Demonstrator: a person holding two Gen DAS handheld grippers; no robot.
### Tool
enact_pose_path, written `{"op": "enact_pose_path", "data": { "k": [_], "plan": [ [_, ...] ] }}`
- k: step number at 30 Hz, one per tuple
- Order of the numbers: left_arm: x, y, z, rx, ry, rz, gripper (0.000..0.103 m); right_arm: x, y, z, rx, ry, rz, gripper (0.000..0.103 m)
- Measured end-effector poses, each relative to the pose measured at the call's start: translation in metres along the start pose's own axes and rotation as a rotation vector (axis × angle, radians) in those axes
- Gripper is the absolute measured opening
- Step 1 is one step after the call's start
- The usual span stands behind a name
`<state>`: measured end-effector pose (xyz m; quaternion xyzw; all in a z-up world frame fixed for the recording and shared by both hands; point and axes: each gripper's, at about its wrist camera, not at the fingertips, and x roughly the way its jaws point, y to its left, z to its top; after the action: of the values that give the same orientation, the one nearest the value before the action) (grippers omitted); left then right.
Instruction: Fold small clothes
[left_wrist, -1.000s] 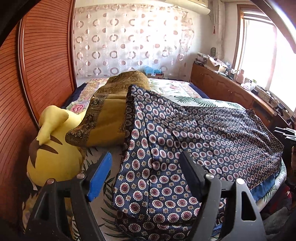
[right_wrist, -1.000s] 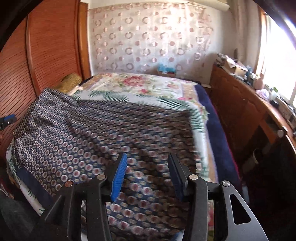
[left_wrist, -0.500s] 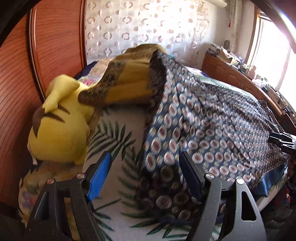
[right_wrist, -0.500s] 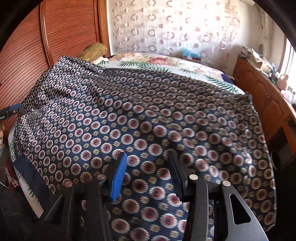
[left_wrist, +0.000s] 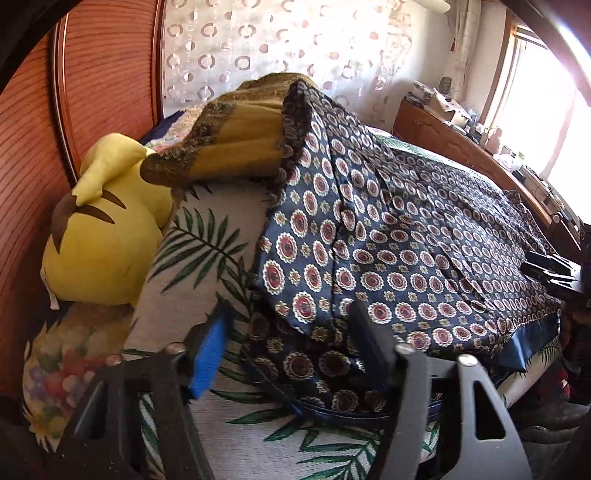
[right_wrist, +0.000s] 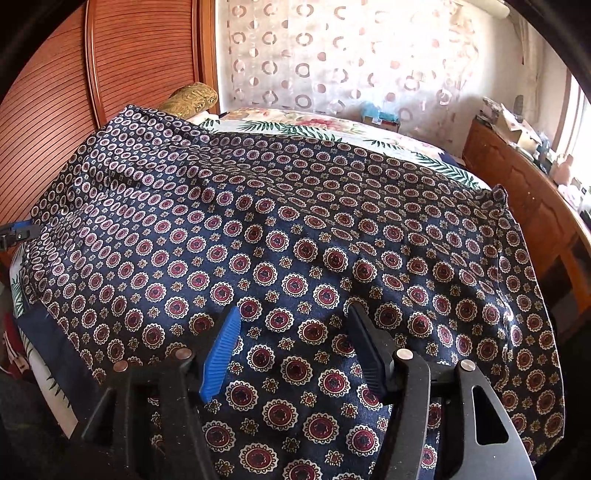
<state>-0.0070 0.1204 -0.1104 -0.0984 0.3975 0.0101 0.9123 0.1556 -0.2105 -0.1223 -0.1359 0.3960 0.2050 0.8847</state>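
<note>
A: How do the grippers sit?

B: Both tilt down toward the bed (left_wrist: 207, 266). The left gripper (left_wrist: 291, 343) has just been closing, yet its jaws stand apart, straddling the folded corner of the navy patterned garment (left_wrist: 388, 236) without pressing it. The right gripper (right_wrist: 291, 347) has just been opening; its jaws are spread above the cloth, gripping nothing.

A: Where is the garment?

B: Spread flat across the bed, one edge draped against a gold cushion (left_wrist: 236, 136), near a yellow plush toy (left_wrist: 99, 240).

A: Any containers?

B: None I can make out.
</note>
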Motion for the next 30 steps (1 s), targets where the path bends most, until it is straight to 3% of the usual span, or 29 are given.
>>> {"op": "enact_pose_path", "data": {
  "k": [12, 18, 22, 30],
  "plan": [
    [0.0, 0.001, 0.001, -0.009, -0.001, 0.018, 0.037, -0.008, -0.005, -0.003, 0.002, -0.001, -0.002, 0.066],
    [0.001, 0.001, 0.004, -0.025, -0.005, -0.022, 0.006, -0.009, -0.005, -0.002, 0.002, 0.001, 0.0, 0.069],
    [-0.013, -0.01, 0.008, -0.009, -0.084, -0.026, 0.004, -0.009, -0.006, -0.002, 0.002, 0.001, 0.0, 0.069],
    [-0.041, -0.044, 0.038, 0.027, -0.183, -0.127, 0.004, -0.009, -0.007, -0.003, 0.001, 0.001, 0.001, 0.071]
  ]
}}
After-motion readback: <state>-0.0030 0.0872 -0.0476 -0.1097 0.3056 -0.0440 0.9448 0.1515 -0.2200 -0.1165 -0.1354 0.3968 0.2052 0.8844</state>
